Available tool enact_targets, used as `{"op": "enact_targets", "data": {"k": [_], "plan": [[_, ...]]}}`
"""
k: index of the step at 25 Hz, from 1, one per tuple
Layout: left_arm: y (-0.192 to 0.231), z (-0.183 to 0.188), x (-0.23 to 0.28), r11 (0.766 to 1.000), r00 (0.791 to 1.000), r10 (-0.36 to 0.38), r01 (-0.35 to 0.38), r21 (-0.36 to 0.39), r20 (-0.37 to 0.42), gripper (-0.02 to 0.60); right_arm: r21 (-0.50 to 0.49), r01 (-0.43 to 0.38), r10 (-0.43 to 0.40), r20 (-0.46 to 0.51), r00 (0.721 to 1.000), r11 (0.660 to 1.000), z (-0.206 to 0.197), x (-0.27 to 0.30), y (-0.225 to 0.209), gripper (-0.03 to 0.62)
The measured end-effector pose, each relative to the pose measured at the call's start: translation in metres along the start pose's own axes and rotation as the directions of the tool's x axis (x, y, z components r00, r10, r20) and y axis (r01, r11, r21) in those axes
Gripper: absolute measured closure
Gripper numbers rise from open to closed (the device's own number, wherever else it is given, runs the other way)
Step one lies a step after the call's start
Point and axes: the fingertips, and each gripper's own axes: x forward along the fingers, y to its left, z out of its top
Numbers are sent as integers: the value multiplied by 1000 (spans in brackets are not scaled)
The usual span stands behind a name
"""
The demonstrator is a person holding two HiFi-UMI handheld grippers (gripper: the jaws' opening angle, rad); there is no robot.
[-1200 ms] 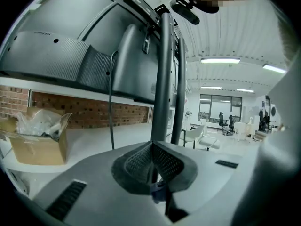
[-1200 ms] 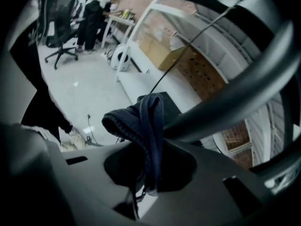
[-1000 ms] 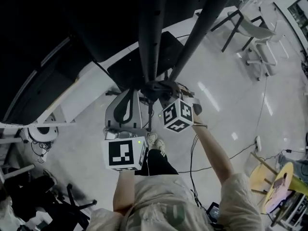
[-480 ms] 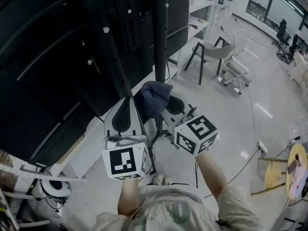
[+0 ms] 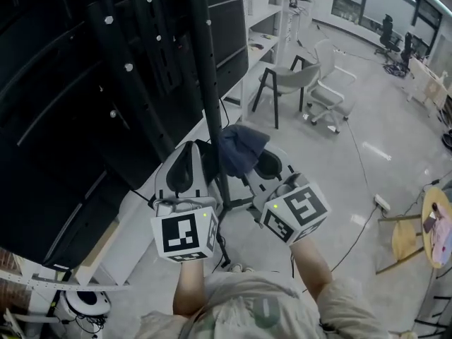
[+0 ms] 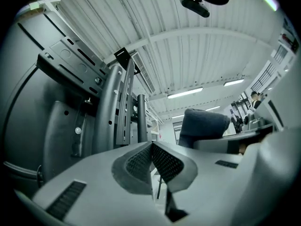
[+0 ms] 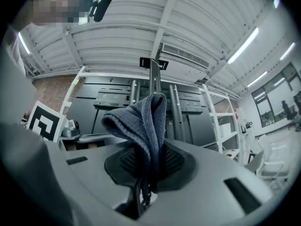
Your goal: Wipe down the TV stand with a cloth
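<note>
Two grippers: the right gripper (image 7: 149,166) pinches a folded, ribbed blue cloth (image 7: 141,121); the left gripper (image 6: 151,150), mesh-padded, is pressed together

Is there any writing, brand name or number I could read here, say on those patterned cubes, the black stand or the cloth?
No words, numbers or brands can be read in any view.
Left marker cube: a black-and-white square pattern only, no letters.
Right marker cube: the same, a pattern only.
TV stand and cloth: no print visible.
</note>
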Motion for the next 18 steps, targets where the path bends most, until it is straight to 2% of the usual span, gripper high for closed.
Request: {"op": "enact_targets", "data": {"k": [3, 5, 6, 7, 8, 9, 11, 13, 14, 15, 16, 18], "plan": [[-1, 4, 12, 1000, 1000, -29, 29, 5, 0, 568, -47, 19, -20, -13, 1000, 999, 5, 11, -13, 537], [-3, 14, 25, 998, 999, -51, 51, 28, 11, 568, -180, 47, -50, -11, 999, 983, 19, 30, -29, 537], [-4, 20, 32, 997, 998, -61, 60, 40, 19, 568, -281, 67, -69, 2, 998, 957, 33, 42, -36, 537], [-4, 26, 40, 996, 997, -71, 69, 46, 29, 568, -396, 87, -85, 22, 996, 914, 50, 56, -42, 537], [-4, 33, 47, 996, 996, -80, 78, 49, 41, 568, -515, 106, -97, 46, 994, 851, 69, 72, -46, 537], [-4, 40, 53, 995, 995, -86, 83, 50, 55, 568, -626, 126, -106, 70, 992, 770, 89, 89, -48, 537], [-1, 51, 65, 995, 993, -86, 81, 61, 82, 568, -805, 164, -117, 117, 986, 571, 127, 126, -50, 537], [1, 59, 76, 994, 991, -85, 78, 75, 99, 568, -907, 190, -111, 160, 981, 374, 162, 163, -50, 537], [2, 62, 81, 994, 991, -86, 78, 79, 104, 568, -933, 198, -107, 173, 979, 300, 177, 179, -51, 537], [3, 65, 83, 994, 990, -88, 80, 79, 110, 568, -948, 202, -105, 181, 978, 245, 190, 192, -52, 537], [4, 68, 86, 994, 989, -91, 83, 75, 116, 568, -957, 205, -105, 187, 977, 206, 202, 202, -53, 537], [7, 74, 89, 994, 987, -92, 84, 66, 132, 568, -965, 217, -111, 202, 973, 144, 220, 217, -59, 537]]}}
